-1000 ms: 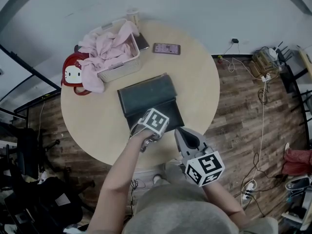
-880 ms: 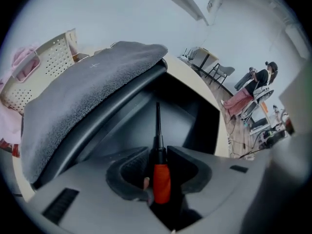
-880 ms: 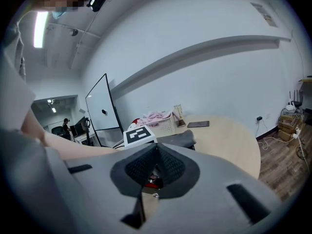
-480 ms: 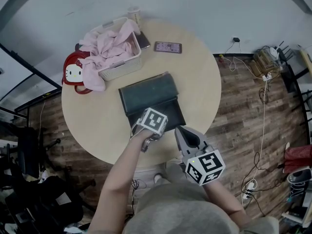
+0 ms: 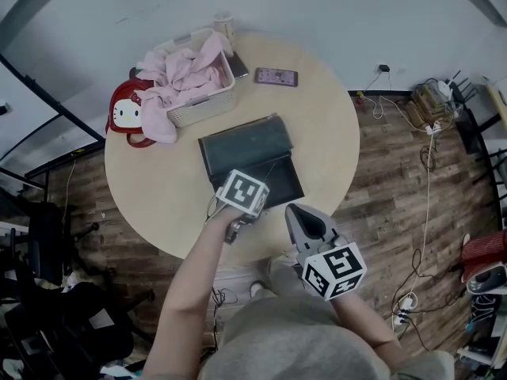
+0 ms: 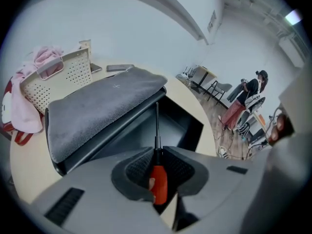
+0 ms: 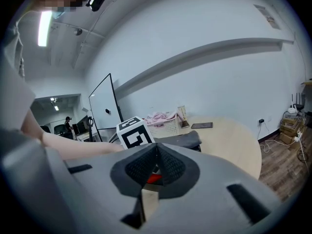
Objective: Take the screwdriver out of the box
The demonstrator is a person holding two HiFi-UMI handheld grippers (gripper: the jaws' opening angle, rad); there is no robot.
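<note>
An open dark box lies on the round table, its padded lid folded back towards the basket. In the left gripper view, my left gripper is shut on a screwdriver. The pads clamp its red handle, and the thin metal shaft points out over the box's tray. In the head view this gripper's marker cube hangs over the box's near edge. My right gripper waits at the table's near edge, right of the box. Its pads meet with nothing between them.
A white basket of pink cloth stands at the table's far left, with a red cartoon bag beside it. A phone and a cup lie at the far edge. Wooden floor with cables lies to the right.
The left gripper's cube has risen a little over the box's near edge. The right gripper has kept still.
</note>
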